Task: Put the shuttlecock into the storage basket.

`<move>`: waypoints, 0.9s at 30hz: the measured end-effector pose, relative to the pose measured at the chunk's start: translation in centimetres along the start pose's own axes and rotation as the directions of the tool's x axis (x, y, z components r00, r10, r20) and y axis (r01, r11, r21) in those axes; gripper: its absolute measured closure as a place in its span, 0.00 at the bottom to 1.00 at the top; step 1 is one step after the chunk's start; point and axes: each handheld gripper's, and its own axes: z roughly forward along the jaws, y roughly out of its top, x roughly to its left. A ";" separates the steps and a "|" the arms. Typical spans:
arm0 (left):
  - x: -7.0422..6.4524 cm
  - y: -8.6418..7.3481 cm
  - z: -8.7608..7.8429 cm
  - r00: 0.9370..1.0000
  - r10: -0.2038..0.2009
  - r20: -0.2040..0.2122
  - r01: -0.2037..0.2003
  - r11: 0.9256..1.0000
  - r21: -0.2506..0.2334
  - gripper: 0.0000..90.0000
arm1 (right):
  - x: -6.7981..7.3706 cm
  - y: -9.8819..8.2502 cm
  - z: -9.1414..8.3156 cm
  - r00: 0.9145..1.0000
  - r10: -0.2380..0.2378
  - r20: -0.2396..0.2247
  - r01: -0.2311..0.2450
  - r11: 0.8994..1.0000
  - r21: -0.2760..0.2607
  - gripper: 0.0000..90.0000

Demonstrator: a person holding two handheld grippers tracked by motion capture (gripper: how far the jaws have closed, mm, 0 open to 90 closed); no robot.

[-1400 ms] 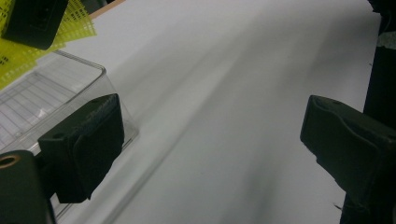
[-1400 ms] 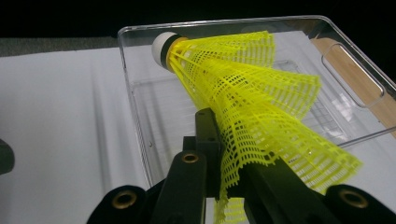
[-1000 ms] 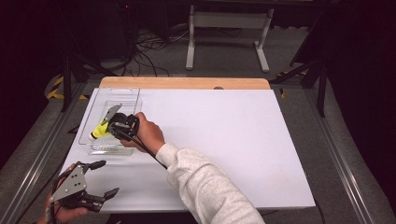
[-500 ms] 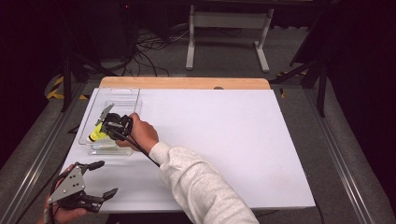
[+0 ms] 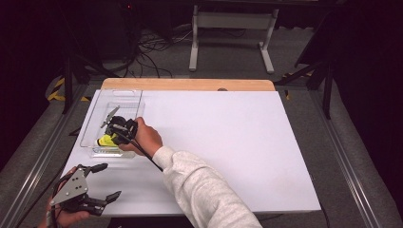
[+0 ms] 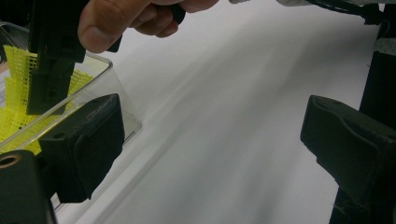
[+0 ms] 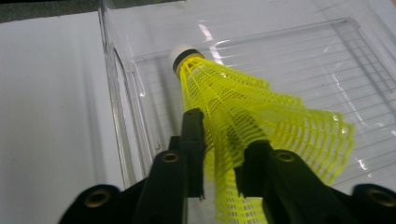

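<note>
White tabletop with a wooden strip along its far edge; dark floor and cables beyond at 12 o'clock.

Clear plastic tray sits at the table's 9 o'clock side, long axis running away from me. One thing inside: a yellow mesh shuttlecock with a white cork tip ringed in black, lying on the tray floor close to the near end. In the right gripper view the cork points toward 11 o'clock and the skirt fans out toward 4 o'clock.

My right gripper is down in the tray, over the shuttlecock. Its jaws have just been opening; the skirt's edge lies between them in a narrow gap, mesh brushing the left jaw, and I can't see the pads pressing it.

My left gripper hangs over the table's near edge at 7 o'clock, jaws spread wide, nothing between them. Its view shows the tray's near corner, yellow mesh behind the clear wall, and my right hand above.
</note>
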 end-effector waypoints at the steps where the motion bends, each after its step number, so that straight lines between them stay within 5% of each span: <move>1: 0.0 0.0 0.0 1.000 0.000 0.002 0.000 1.000 0.000 0.08 | 0.0 0.0 0.0 1.000 0.000 -0.001 0.000 1.000 0.000 0.81; 11: 0.1 0.1 0.2 1.000 0.000 -0.002 0.000 1.000 0.003 0.08 | -0.3 -1.0 -2.8 0.999 0.029 0.022 -0.028 0.999 -0.045 0.57; 27: 0.2 0.1 0.9 1.000 0.004 0.012 -0.005 1.000 0.025 0.08 | 0.6 -3.3 -6.4 0.993 -0.046 0.106 0.057 0.993 -0.102 0.50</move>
